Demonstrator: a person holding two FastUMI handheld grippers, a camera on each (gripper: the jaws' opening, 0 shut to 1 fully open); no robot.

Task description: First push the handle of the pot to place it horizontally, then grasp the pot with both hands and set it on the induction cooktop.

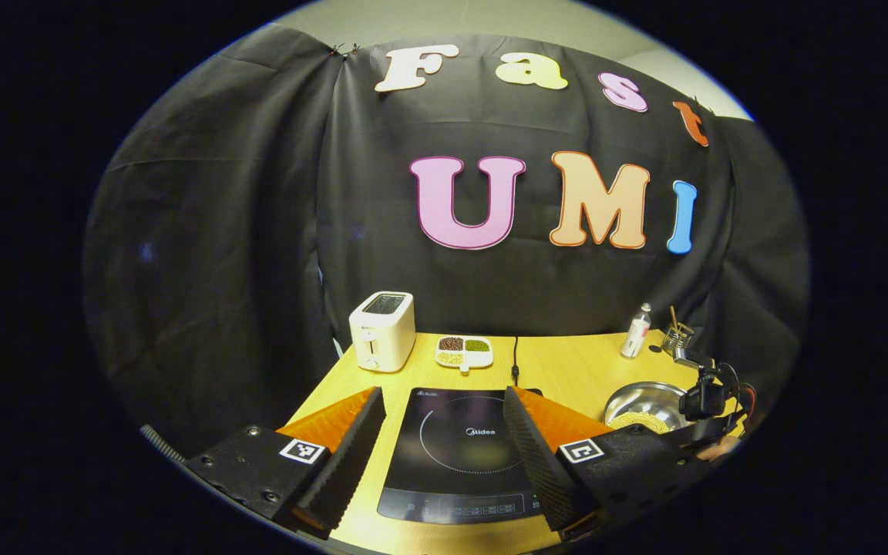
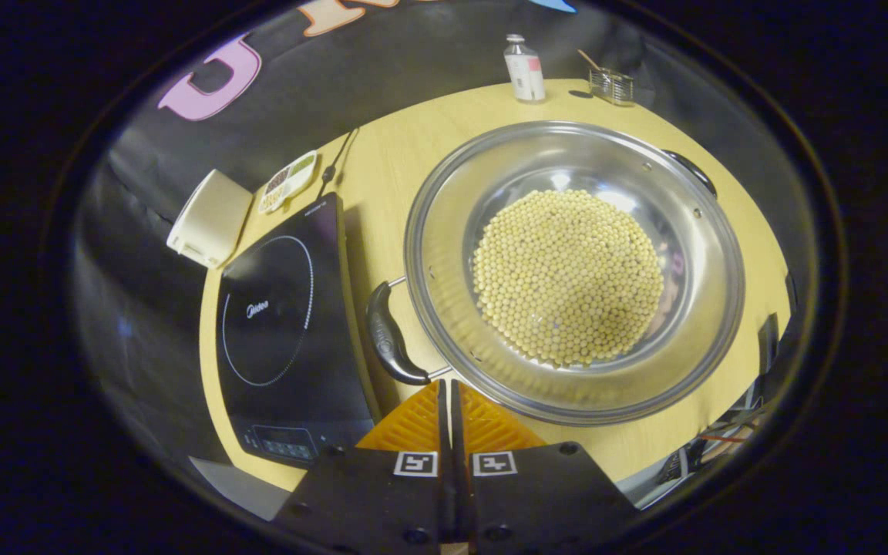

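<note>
Pot [image 2: 575, 270] of yellow beans is sitting right of the Midea-branded induction cooktop [image 2: 282, 324], toaster [image 2: 209, 217] and bottle [image 2: 524, 69] standing beyond; right gripper [image 2: 448, 389] clenched by handle [image 2: 390, 339], left gripper [image 1: 444, 432] released.

On the flat black glass induction cooktop [image 1: 455, 455], the brand name "Midea" is printed in pale letters inside the dotted heating ring; the same word can be read on it in the right gripper view [image 2: 282, 324]. A small pale mark is printed at the cooktop's far left corner, too small to be read. The markings on its control strip are blurred. Square black-and-white coded tags are fixed on the left claw [image 1: 444, 439] and the right claw [image 2: 450, 408], bearing patterns, not letters. A label is carried by the small white bottle [image 2: 525, 69]; its print cannot be made out.
</note>
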